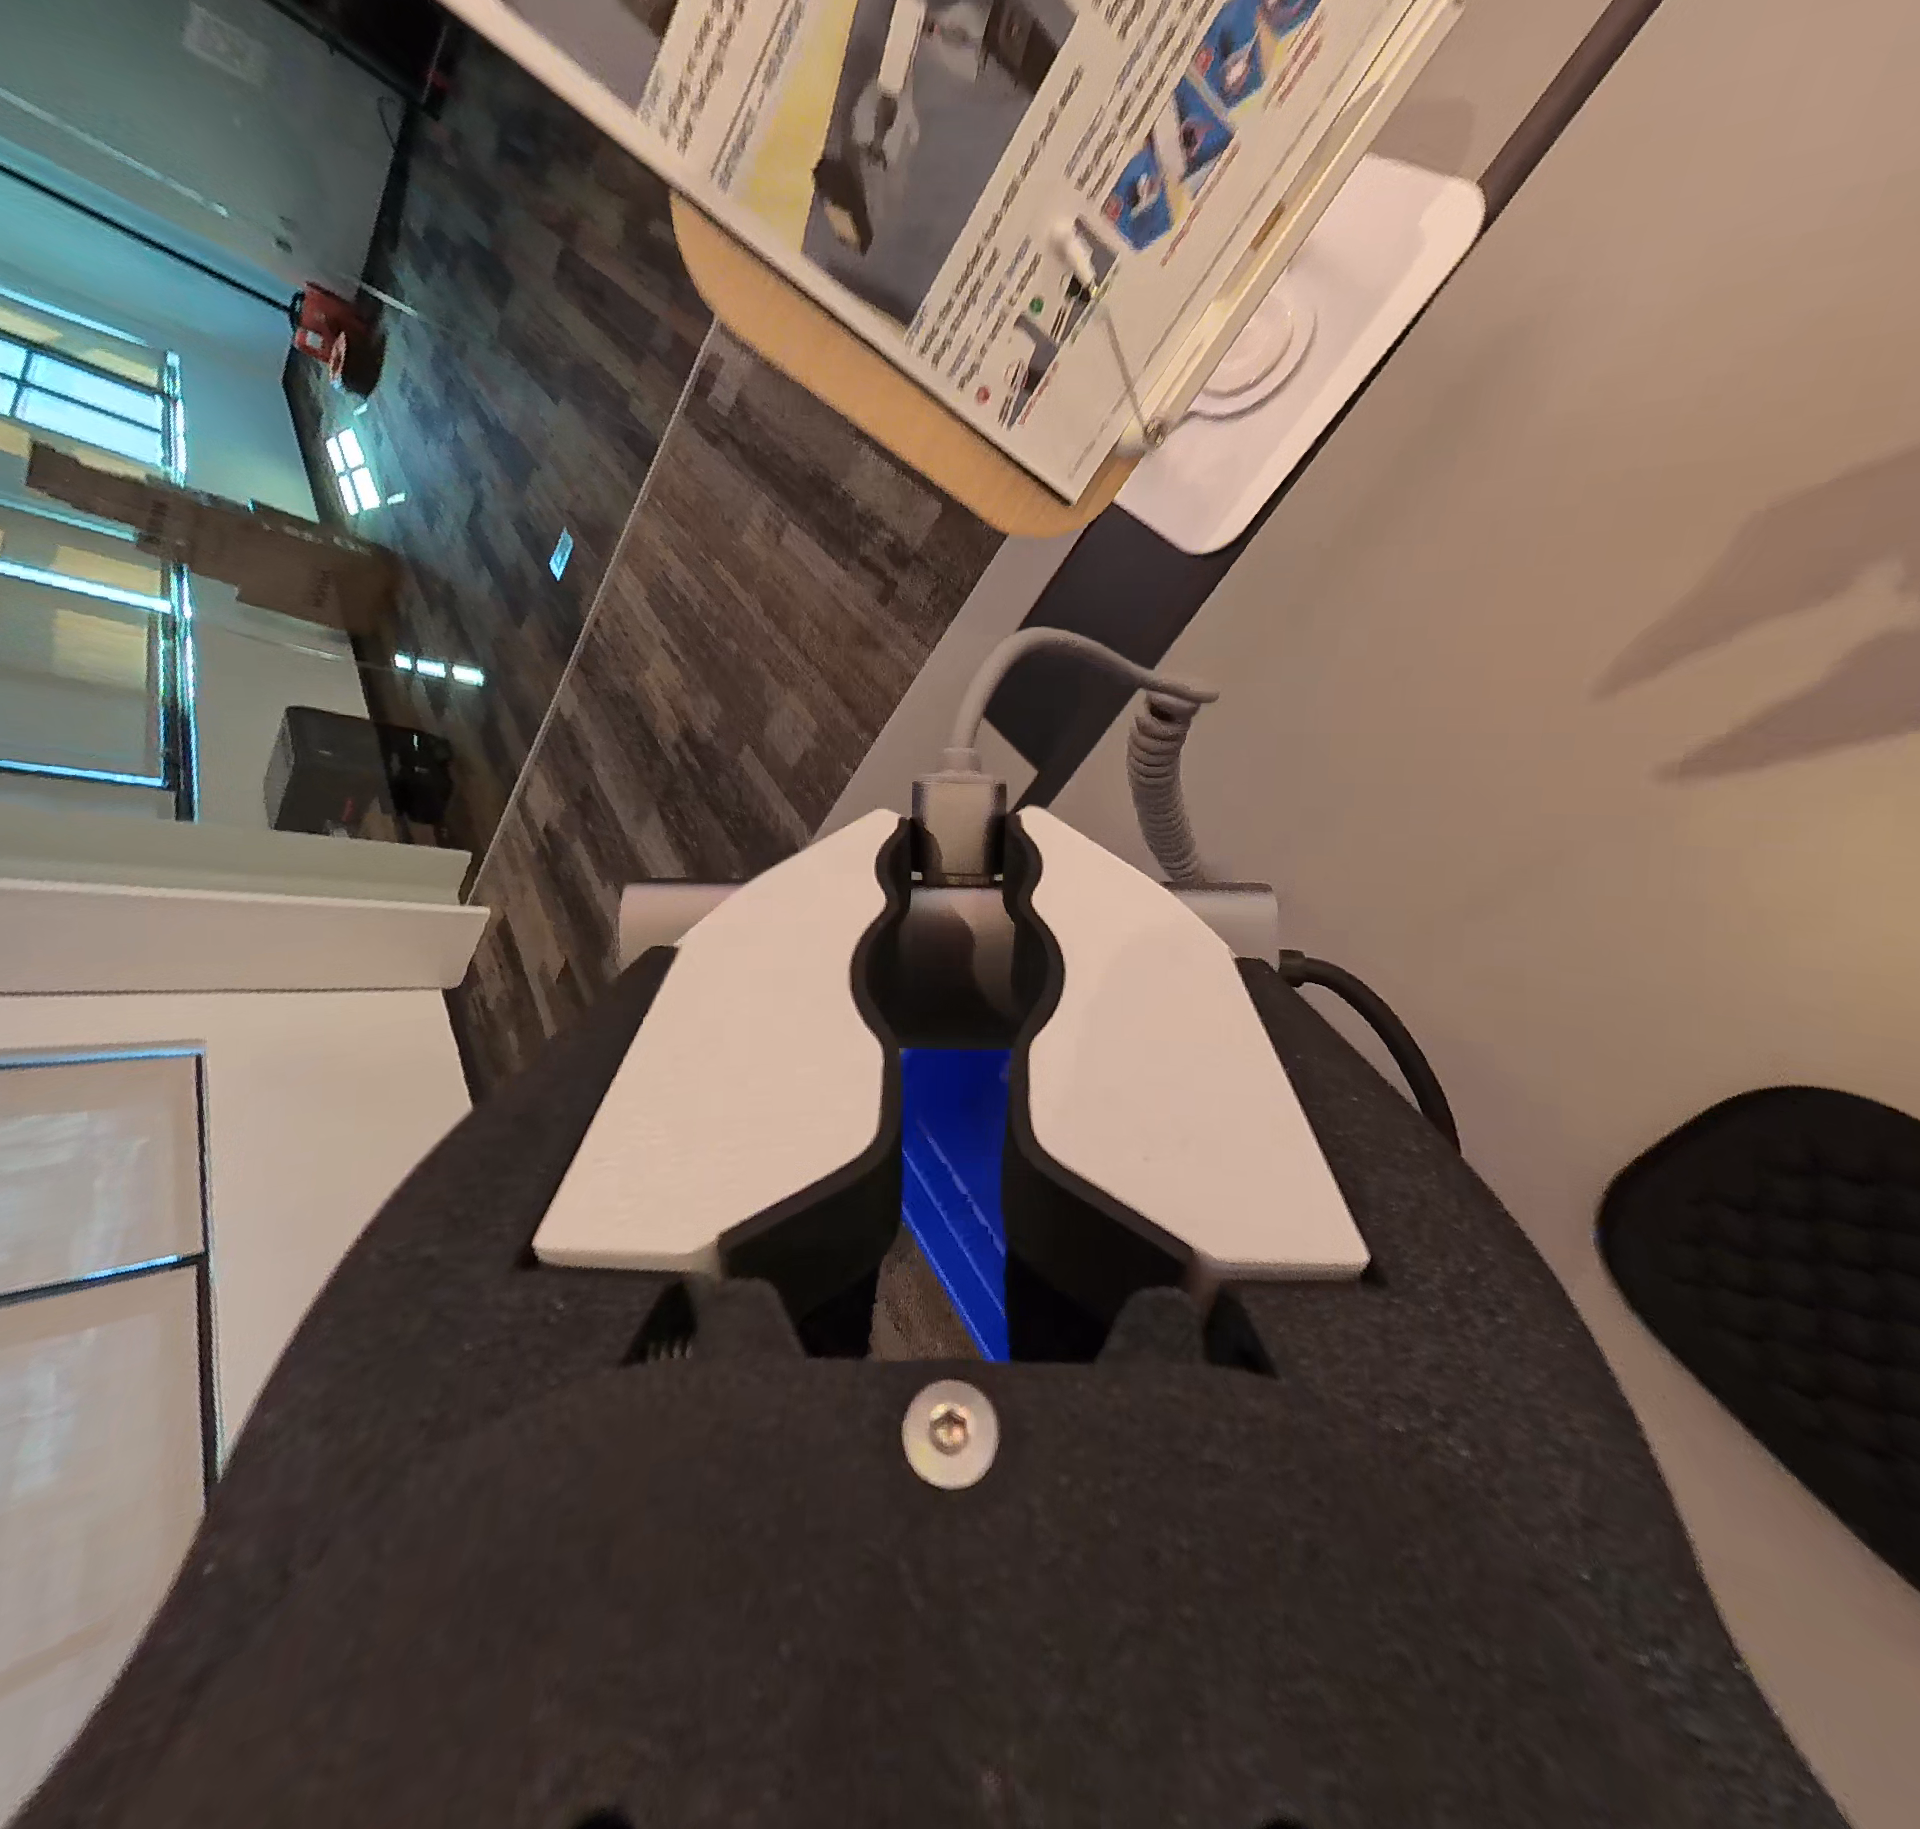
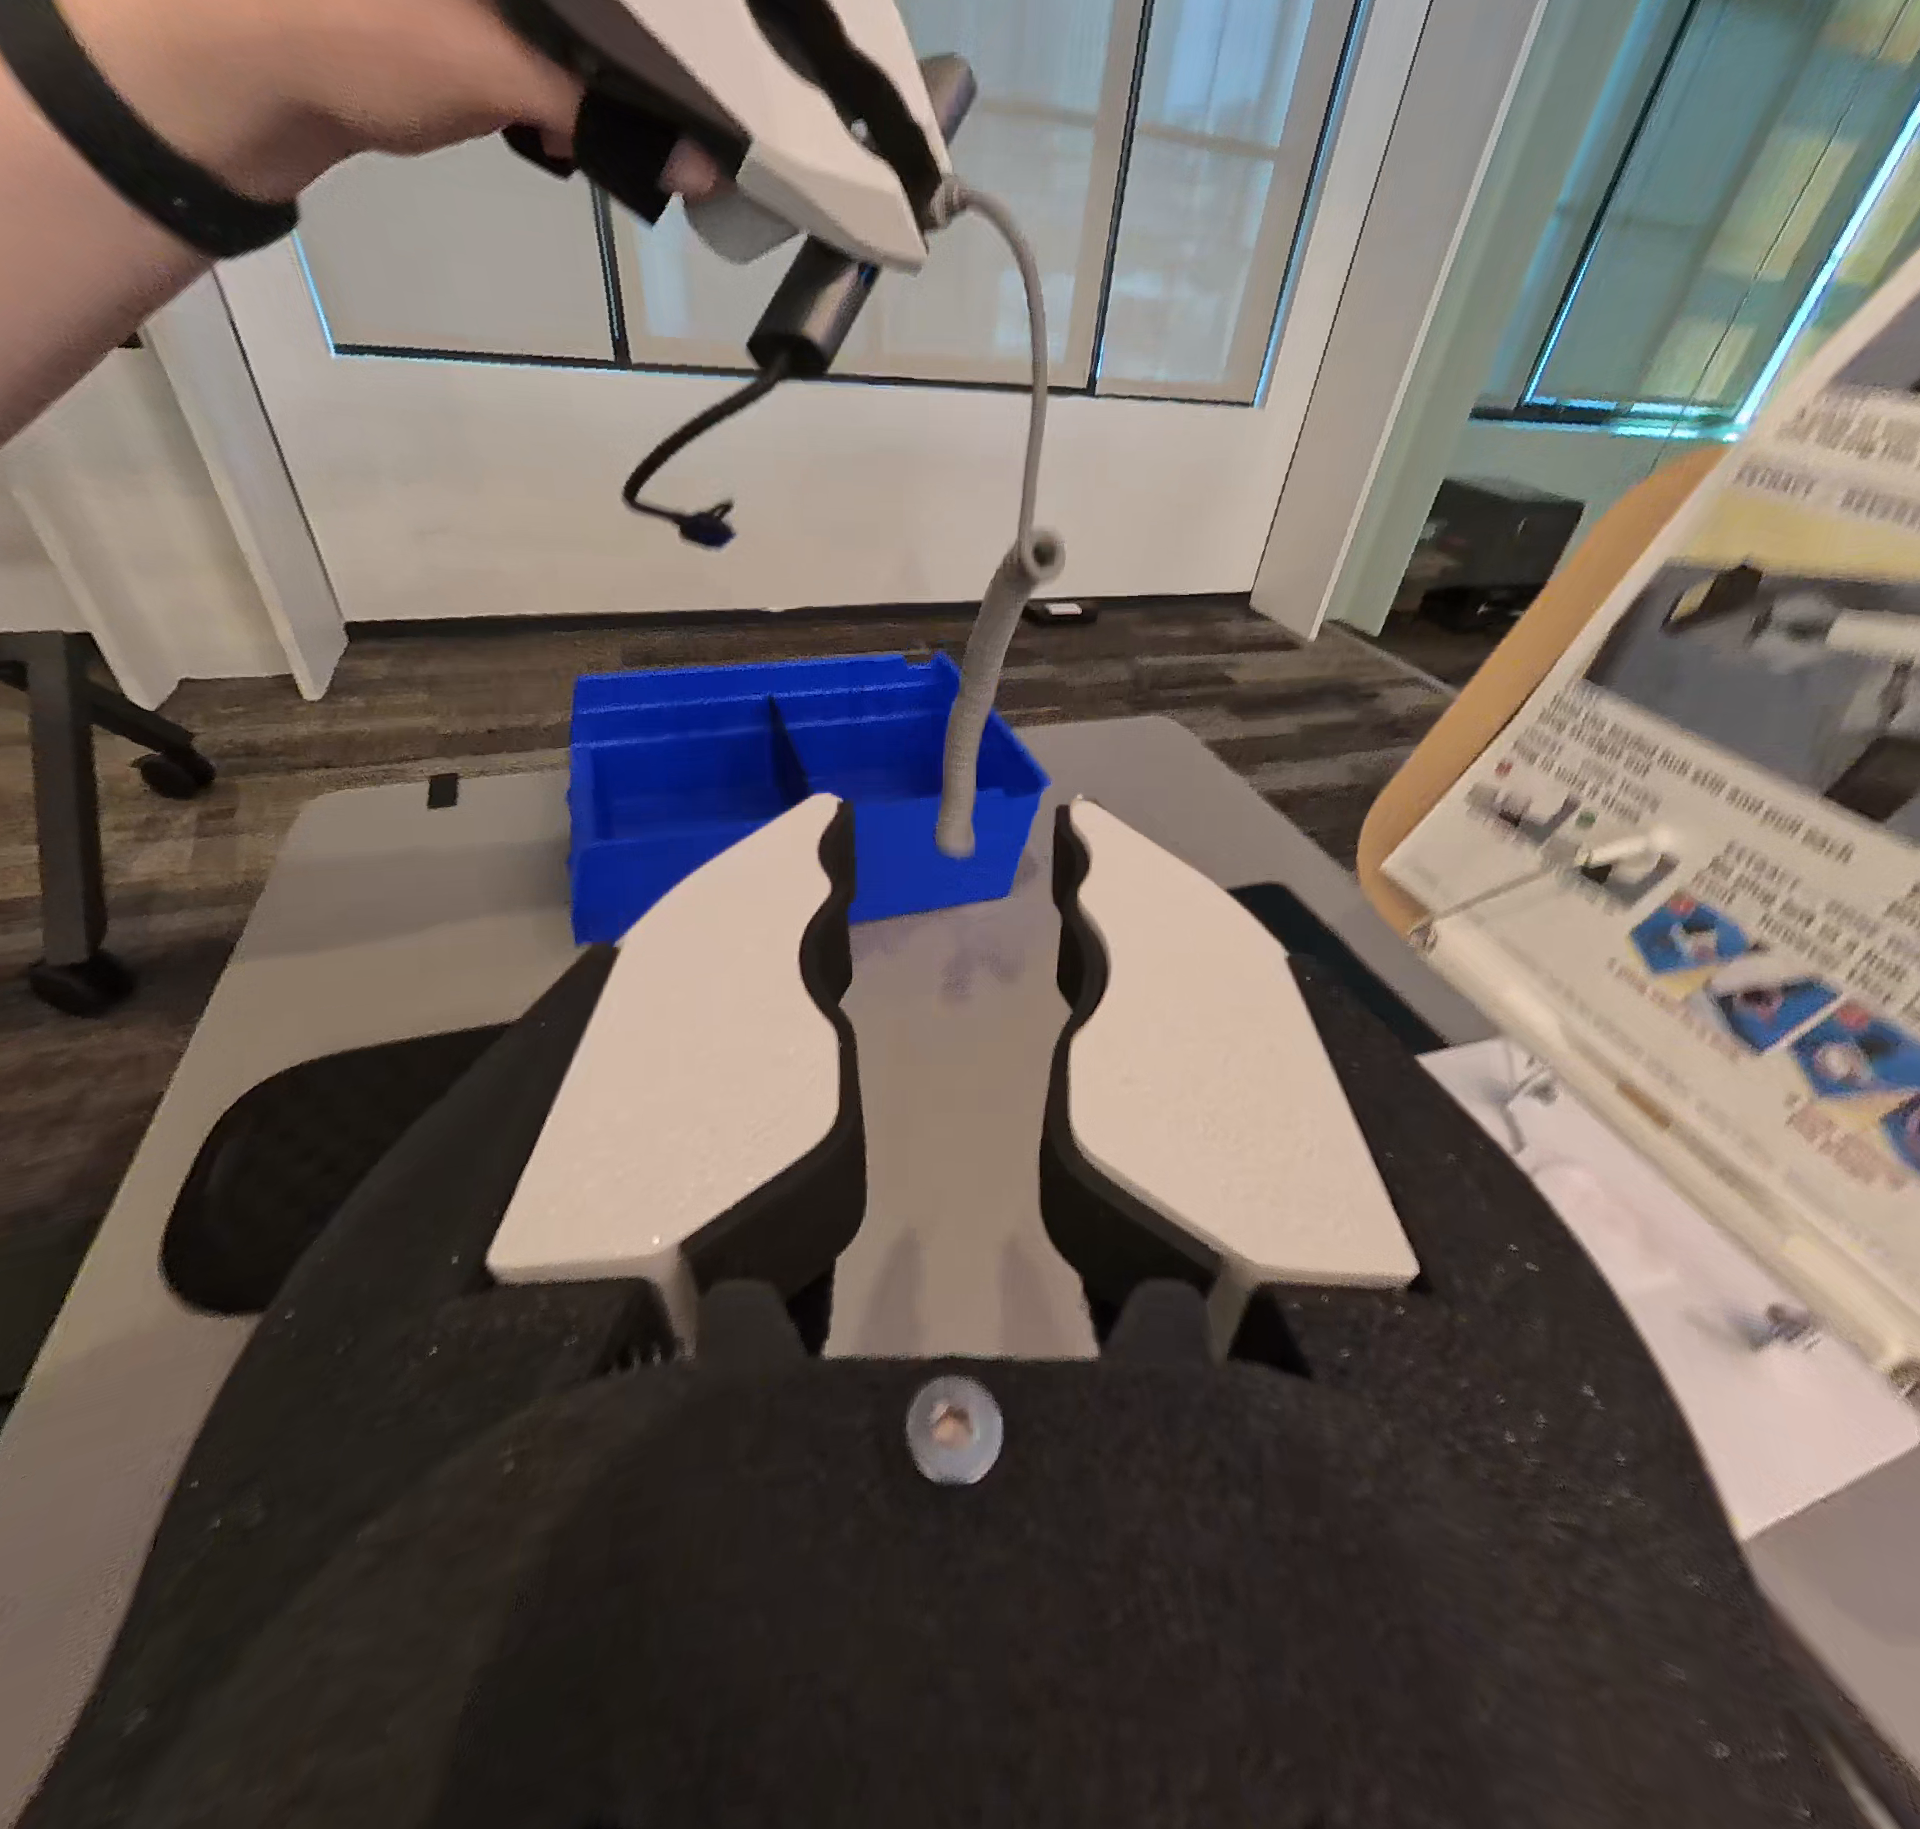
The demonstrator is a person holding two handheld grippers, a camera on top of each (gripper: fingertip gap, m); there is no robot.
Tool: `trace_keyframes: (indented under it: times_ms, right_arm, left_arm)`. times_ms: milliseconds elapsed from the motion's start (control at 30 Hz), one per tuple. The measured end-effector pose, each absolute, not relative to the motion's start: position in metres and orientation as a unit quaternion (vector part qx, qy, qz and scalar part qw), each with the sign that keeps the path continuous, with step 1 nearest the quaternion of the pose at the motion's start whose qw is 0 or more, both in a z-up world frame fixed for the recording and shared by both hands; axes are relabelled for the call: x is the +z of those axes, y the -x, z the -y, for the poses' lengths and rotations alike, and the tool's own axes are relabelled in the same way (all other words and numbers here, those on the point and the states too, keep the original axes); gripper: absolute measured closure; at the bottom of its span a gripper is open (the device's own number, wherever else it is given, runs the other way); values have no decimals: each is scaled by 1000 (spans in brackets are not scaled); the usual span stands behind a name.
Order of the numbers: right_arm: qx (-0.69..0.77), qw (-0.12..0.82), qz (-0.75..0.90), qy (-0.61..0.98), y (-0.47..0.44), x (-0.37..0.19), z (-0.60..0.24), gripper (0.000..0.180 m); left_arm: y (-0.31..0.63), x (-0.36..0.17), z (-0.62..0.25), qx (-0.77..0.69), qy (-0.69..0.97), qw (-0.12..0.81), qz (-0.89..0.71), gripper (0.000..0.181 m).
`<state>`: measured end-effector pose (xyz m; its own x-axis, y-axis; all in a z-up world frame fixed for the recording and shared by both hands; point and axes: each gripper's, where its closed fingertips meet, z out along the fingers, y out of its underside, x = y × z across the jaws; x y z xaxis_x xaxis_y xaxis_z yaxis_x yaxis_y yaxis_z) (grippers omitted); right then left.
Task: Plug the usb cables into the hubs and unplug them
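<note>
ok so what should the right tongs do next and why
Probably rise and close on the hub. The left tongs hold the grey plug seated in the hub, lifted above the blue bin, while the right tongs sit open and empty; bracing the hub would let the plug pull free.
</note>
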<state>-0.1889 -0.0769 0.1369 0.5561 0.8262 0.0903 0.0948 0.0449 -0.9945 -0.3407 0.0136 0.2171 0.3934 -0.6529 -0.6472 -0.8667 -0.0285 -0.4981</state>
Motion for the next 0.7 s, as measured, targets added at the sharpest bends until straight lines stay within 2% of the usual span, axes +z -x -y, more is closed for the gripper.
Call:
trace_keyframes:
  times_ms: [167, 300, 333, 467, 700]
  right_arm:
    - [245, 642, 391, 612, 206, 189, 55, 139]
    - [200, 612, 421, 639, 211, 188, 39, 136]
    - [200, 599, 439, 639, 214, 184, 42, 140]
    - [176, 572, 477, 644, 209, 163, 52, 174]
    - [145, 565, 446, 679, 185, 148, 49, 177]
  left_arm:
    - [303, 221, 11, 86, 679, 455, -569, 165]
    - [270, 208, 33, 42, 659, 457, -596, 165]
    - [263, 204, 37, 37, 655, 453, -604, 165]
    - [237, 188, 53, 5, 637, 450, -626, 165]
    - [217, 156, 56, -62, 647, 458, -607, 160]
